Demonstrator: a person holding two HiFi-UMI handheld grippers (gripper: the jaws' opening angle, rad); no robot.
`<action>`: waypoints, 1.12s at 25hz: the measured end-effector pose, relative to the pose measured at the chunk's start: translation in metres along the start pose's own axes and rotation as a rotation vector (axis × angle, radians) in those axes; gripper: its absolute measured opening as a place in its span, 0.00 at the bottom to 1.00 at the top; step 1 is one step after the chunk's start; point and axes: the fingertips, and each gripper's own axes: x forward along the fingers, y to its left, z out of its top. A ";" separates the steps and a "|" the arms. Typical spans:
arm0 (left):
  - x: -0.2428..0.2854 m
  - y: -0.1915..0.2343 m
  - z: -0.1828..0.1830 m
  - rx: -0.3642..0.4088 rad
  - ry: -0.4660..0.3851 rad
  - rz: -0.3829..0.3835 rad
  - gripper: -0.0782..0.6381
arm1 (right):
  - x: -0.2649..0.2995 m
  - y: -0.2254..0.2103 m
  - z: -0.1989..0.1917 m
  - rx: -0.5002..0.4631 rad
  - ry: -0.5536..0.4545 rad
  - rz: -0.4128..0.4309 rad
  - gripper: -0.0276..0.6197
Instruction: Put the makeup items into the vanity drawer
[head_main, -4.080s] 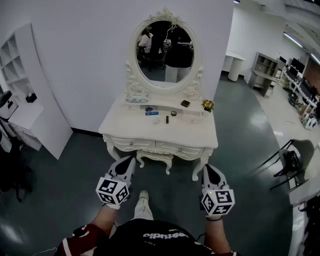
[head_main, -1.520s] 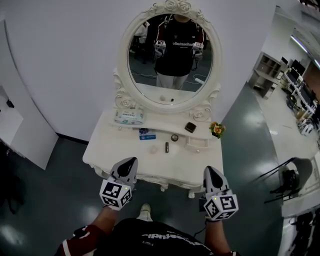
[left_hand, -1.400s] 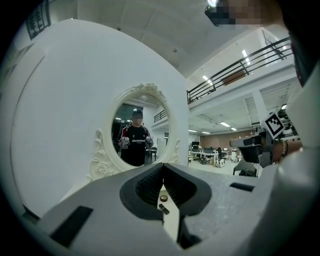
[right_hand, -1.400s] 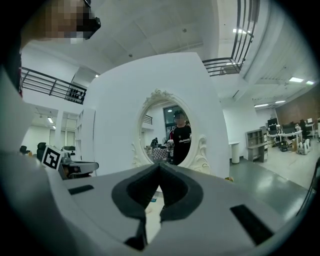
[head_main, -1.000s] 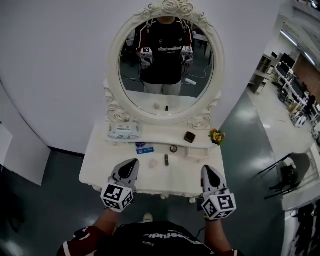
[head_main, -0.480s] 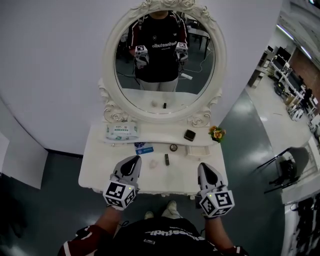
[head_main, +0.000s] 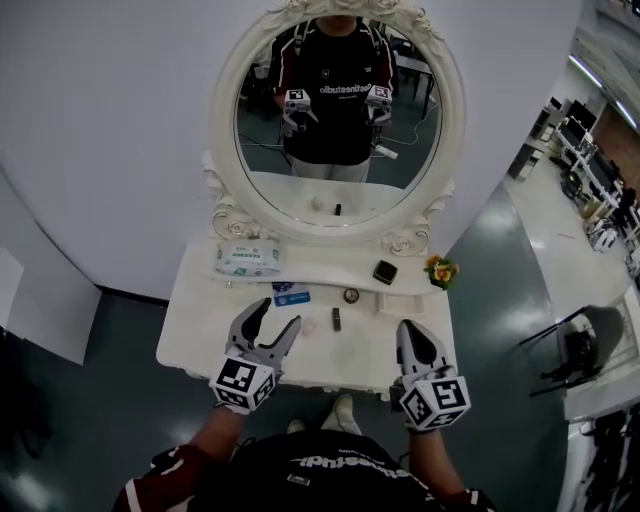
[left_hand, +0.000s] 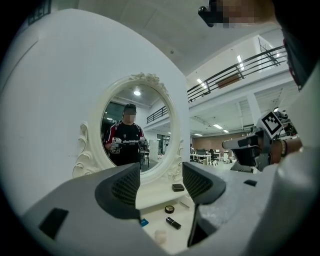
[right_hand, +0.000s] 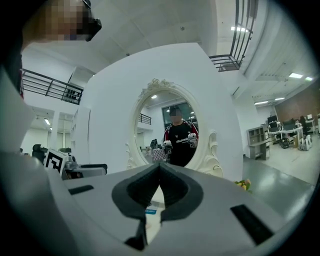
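Head view: my left tongs (head_main: 277, 314) have just been opening and stand spread, with nothing between them. My right tongs (head_main: 407, 328) are pressed together. Both hang over the near edge of the white surface (head_main: 195, 320), on the side away from the oval mirror (head_main: 335, 110). The makeup lies below the mirror. A lipstick (head_main: 337, 319) is in the middle, with a round compact (head_main: 351, 295) and a dark square compact (head_main: 385, 271) nearer the mirror's foot. A wipes packet (head_main: 246, 259) sits at the mirror's left foot; its green print is too small to read. Bare surface lies between the two tongs.

Left gripper view: the spread tongs frame the lipstick and both compacts below the mirror, touching none.

Right gripper view: the tips meet, empty. Shirt lettering shows in the mirror, unreadable.
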 end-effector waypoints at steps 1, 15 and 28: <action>0.002 0.000 -0.003 0.004 0.009 0.000 0.46 | 0.001 -0.001 0.001 0.002 -0.002 0.005 0.05; 0.036 -0.011 -0.080 0.059 0.174 0.020 0.46 | 0.026 -0.019 0.002 0.011 -0.007 0.085 0.05; 0.066 -0.018 -0.174 0.018 0.331 0.073 0.46 | 0.038 -0.050 -0.015 0.074 0.022 0.117 0.05</action>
